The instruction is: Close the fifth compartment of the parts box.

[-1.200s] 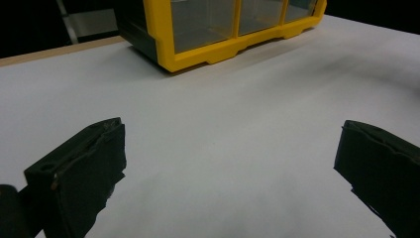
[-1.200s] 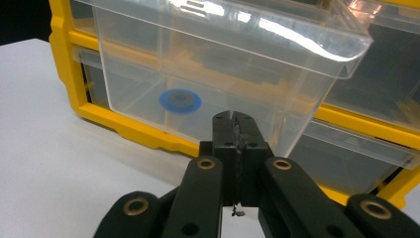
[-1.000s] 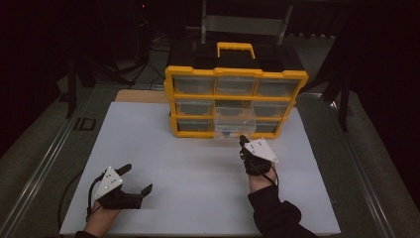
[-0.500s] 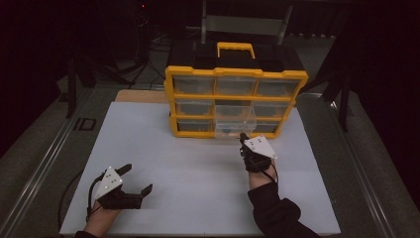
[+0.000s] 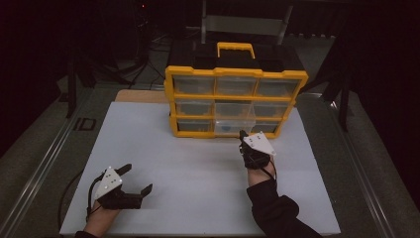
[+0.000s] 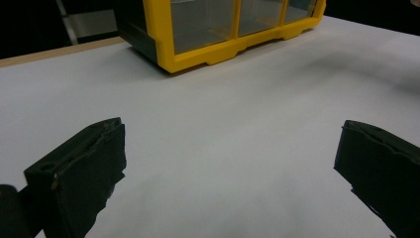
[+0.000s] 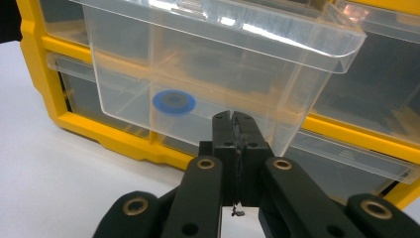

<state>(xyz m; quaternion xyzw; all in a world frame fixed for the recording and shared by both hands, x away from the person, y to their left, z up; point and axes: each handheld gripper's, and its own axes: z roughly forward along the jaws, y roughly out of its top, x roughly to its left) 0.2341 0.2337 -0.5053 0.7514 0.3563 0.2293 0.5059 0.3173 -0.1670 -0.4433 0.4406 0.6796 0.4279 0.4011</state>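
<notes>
Touching drawer [image 7: 218,64] front: right gripper [image 7: 233,121], shut.

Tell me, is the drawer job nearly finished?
Partly. The clear drawer already sticks out of the yellow organizer, with a blue ring inside. The right tool sits shut at its front. The left tool waits open. Whether it gets closed or emptied remains.

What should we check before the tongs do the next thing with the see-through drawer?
1. Clear drawer pulled out of the yellow organizer: ok.
2. Blue disc lying inside the drawer: ok.
3. Right tongs shut, tips at the drawer front: ok.
4. Anything pinched between the right tongs: cannot tell.
5. Left tongs open over the white board, away from the organizer: ok.
</notes>
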